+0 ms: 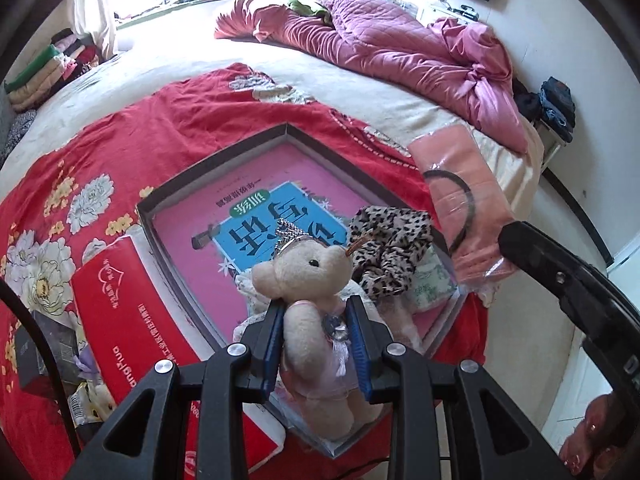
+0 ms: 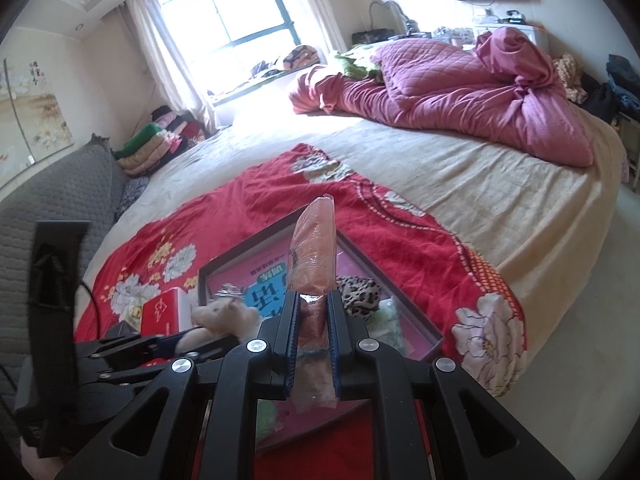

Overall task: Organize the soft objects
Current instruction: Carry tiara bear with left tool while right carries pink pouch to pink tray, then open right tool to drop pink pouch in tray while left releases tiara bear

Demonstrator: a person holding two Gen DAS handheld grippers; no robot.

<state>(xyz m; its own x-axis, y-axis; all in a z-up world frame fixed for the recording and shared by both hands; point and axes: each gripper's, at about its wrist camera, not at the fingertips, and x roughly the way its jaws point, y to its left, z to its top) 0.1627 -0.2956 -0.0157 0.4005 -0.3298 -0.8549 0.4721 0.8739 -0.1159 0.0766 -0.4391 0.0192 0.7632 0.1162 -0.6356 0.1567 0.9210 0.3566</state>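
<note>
The left gripper (image 1: pixel 314 310) was clenched on a small cream plush bear in a pale pink frilled dress (image 1: pixel 310 280), its blue pads pressing the bear's body from both sides, the head rising just ahead of the fingertips with a silvery tiara on top. Directly beyond and below that gripper lay a shallow dark-rimmed rectangular cardboard box (image 1: pixel 224 152), lined with a pink book bearing a blue panel of characters (image 1: pixel 256 216). Ahead and slightly to the right of the bear, inside the box, sat a leopard-print fabric scrunchie (image 1: pixel 390 240), and just beside it a pale green-and-white soft packet (image 1: pixel 430 286). To the left of the gripper, touching the box's outer wall, lay a red rectangular tissue pack with white lettering (image 1: pixel 120 300).

The right gripper (image 2: pixel 314 312) was clamped on a salmon-pink folded cloth sealed in a clear plastic bag (image 2: pixel 314 248), which stood upright from between the pads, over the same box (image 2: pixel 420 320). In the left wrist view that bag (image 1: pixel 460 184) hung to the right, with a black ring-shaped band visible against it.

Everything rested on a red floral blanket (image 1: pixel 160 128) spread over a cream-sheeted bed (image 2: pixel 460 176), with a crumpled pink quilted duvet (image 2: pixel 460 92) well beyond both grippers.
</note>
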